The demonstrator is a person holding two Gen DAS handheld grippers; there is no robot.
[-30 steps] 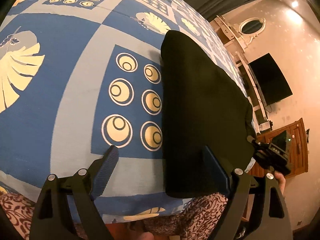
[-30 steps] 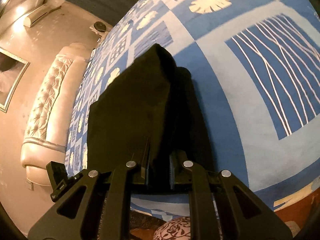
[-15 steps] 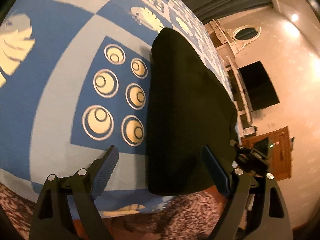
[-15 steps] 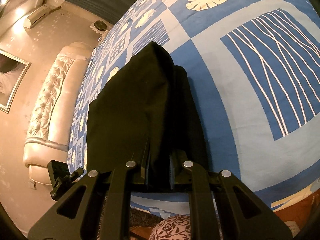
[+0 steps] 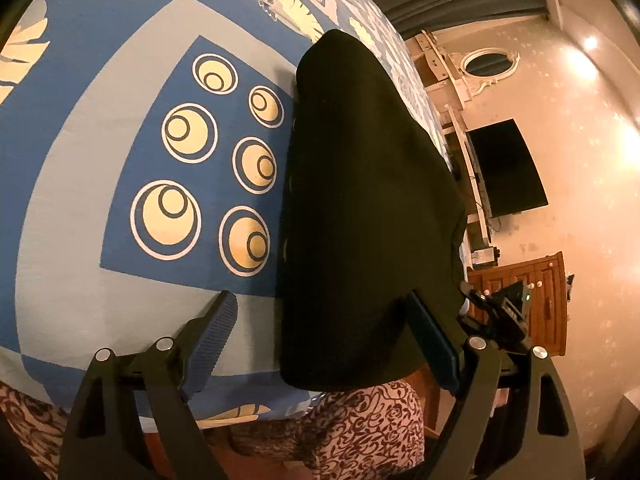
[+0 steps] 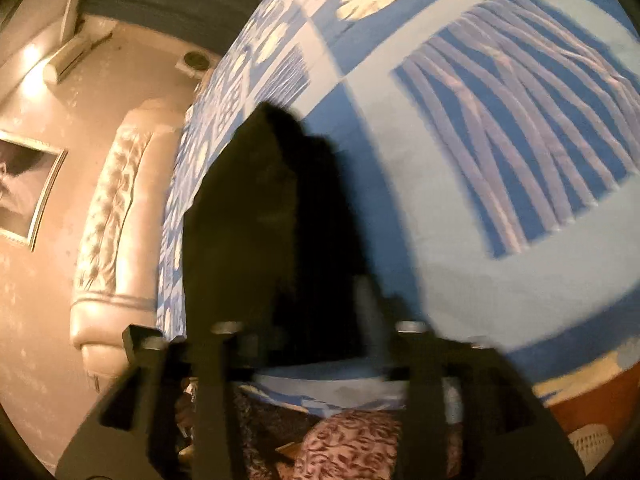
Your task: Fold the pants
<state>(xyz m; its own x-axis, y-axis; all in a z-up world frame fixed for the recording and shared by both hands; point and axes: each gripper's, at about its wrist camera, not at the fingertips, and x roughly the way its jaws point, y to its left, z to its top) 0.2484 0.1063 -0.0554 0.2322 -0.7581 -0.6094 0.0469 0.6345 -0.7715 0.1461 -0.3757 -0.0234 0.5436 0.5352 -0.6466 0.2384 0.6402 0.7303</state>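
The black pants (image 5: pixel 368 208) lie folded in a long strip on the blue patterned bedsheet (image 5: pixel 100 280), near the bed's front edge. My left gripper (image 5: pixel 320 328) is open; its two fingers straddle the near left part of the pants without clamping them. In the right wrist view the pants (image 6: pixel 272 216) are blurred by motion. My right gripper (image 6: pixel 308 332) has its jaws spread apart at the near edge of the pants; nothing is held between them. The right gripper also shows at the pants' right edge in the left wrist view (image 5: pixel 500 312).
The sheet (image 6: pixel 460 220) covers the bed. A person's floral-patterned clothing (image 5: pixel 360 424) is below the bed edge. A tufted headboard (image 6: pixel 108 216) stands to the left in the right view. A TV (image 5: pixel 504 168) and a wooden cabinet (image 5: pixel 532 304) stand against the wall.
My right gripper was shut on the near edge of the pants; its jaws have now opened and let go, with the view blurred by motion. My left gripper stays open, shifted slightly.
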